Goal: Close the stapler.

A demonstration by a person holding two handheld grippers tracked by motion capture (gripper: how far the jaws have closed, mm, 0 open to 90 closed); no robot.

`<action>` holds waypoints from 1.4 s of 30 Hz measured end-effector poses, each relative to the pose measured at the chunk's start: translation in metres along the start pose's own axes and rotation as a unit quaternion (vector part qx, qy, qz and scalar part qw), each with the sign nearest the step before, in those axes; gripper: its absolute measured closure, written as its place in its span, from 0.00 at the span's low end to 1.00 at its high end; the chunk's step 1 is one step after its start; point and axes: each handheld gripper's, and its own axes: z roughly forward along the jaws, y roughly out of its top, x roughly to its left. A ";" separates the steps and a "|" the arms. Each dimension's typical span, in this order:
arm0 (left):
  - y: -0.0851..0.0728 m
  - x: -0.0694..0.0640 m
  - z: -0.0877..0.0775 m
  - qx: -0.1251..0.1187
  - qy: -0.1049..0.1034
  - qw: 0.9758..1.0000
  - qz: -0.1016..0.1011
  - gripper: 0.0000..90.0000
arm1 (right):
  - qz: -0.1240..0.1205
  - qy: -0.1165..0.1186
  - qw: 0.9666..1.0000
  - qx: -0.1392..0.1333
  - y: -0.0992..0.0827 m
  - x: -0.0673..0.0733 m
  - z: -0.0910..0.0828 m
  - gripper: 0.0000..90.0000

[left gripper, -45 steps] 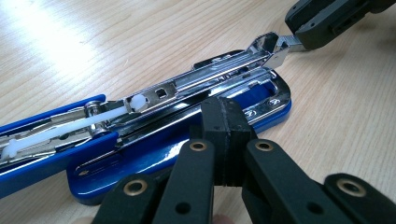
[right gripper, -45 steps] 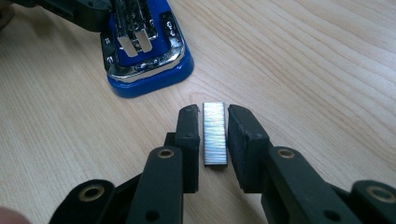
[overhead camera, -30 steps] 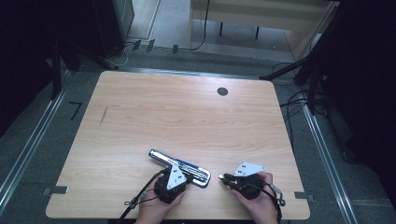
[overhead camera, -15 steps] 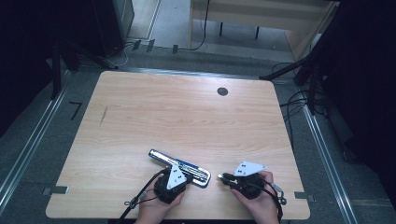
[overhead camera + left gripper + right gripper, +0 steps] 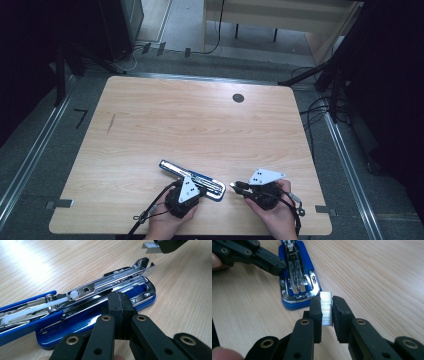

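The left gripper (image 5: 119, 312), jaws pressed together, bears down on the open blue stapler (image 5: 82, 312) just ahead of its fingertips, pinning the base to the table (image 5: 200, 125). The magazine lies exposed and empty — loading is left. To the right, the right gripper (image 5: 327, 312) is clamped on a strip of staples (image 5: 326, 310), poised near the stapler's front end. Nothing differs from the earlier frames — both hands sit where they were.
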 end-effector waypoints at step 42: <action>0.000 -0.001 0.000 0.000 0.003 1.000 0.001 1.00 | -0.025 0.034 0.999 -0.016 0.046 0.021 0.013 0.89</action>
